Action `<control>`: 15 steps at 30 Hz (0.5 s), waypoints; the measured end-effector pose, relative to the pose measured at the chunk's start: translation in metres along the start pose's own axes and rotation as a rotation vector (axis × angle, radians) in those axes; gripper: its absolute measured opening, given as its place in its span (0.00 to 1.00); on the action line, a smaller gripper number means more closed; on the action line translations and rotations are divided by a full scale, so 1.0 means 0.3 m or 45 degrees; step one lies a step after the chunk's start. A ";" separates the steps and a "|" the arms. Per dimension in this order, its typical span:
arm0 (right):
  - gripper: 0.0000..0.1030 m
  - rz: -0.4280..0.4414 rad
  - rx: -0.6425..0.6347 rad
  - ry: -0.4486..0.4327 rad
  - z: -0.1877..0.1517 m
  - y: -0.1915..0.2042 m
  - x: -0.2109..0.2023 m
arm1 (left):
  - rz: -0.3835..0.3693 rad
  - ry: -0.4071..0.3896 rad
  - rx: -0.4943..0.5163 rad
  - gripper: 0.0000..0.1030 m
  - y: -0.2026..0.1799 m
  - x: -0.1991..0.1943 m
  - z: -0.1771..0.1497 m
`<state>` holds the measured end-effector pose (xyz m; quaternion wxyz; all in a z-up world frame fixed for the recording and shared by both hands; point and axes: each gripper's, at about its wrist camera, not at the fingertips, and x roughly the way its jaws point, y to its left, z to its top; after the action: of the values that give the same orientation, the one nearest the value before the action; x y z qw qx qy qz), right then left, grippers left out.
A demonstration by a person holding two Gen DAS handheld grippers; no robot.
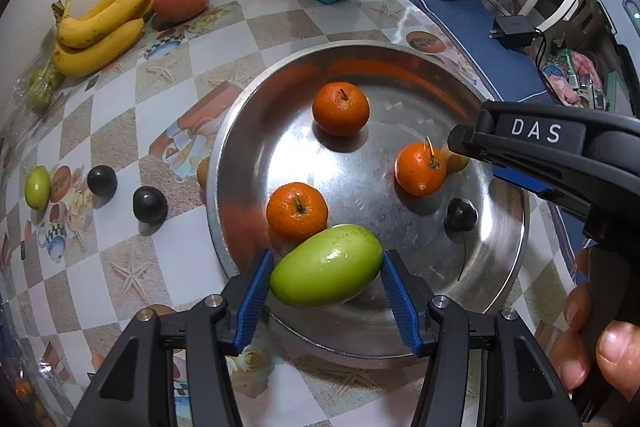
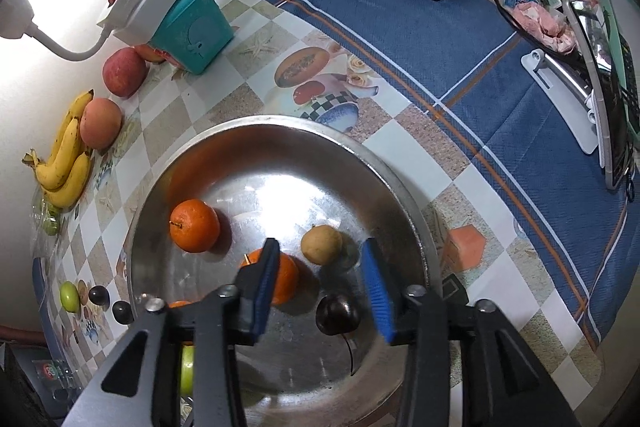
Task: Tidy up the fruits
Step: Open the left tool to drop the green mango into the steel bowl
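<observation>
Left gripper (image 1: 326, 281) closed on green mango-shaped fruit (image 1: 326, 267) — held over near rim of steel tray (image 1: 400, 331), just beside one tangerine (image 1: 297, 211). Right gripper (image 2: 320, 283) wide open, holding nothing, above tray's right part — over dark cherry (image 2: 337, 314). In tray also: two more tangerines, a small tan fruit (image 2: 321, 244). Left of tray on desk (image 1: 188, 259): two dark fruits, one green fruit (image 1: 37, 186).

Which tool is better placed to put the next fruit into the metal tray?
Left. The left tool already holds a green fruit above the tray rim. The right tool is open and empty.
</observation>
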<state>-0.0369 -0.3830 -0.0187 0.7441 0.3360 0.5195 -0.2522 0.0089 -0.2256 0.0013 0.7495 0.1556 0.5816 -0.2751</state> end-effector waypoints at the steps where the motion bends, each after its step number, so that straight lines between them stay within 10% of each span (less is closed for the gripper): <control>1: 0.47 -0.001 0.002 0.000 0.000 -0.002 -0.002 | 0.001 -0.001 -0.001 0.58 0.000 -0.002 0.001; 15: 0.78 -0.011 -0.010 -0.027 0.000 -0.001 -0.040 | -0.017 -0.073 -0.107 0.78 0.079 -0.059 0.025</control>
<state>-0.0411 -0.3829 -0.0074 0.7498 0.3280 0.5140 -0.2569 0.0257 -0.2067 0.0182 0.7698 0.1122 0.5721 -0.2599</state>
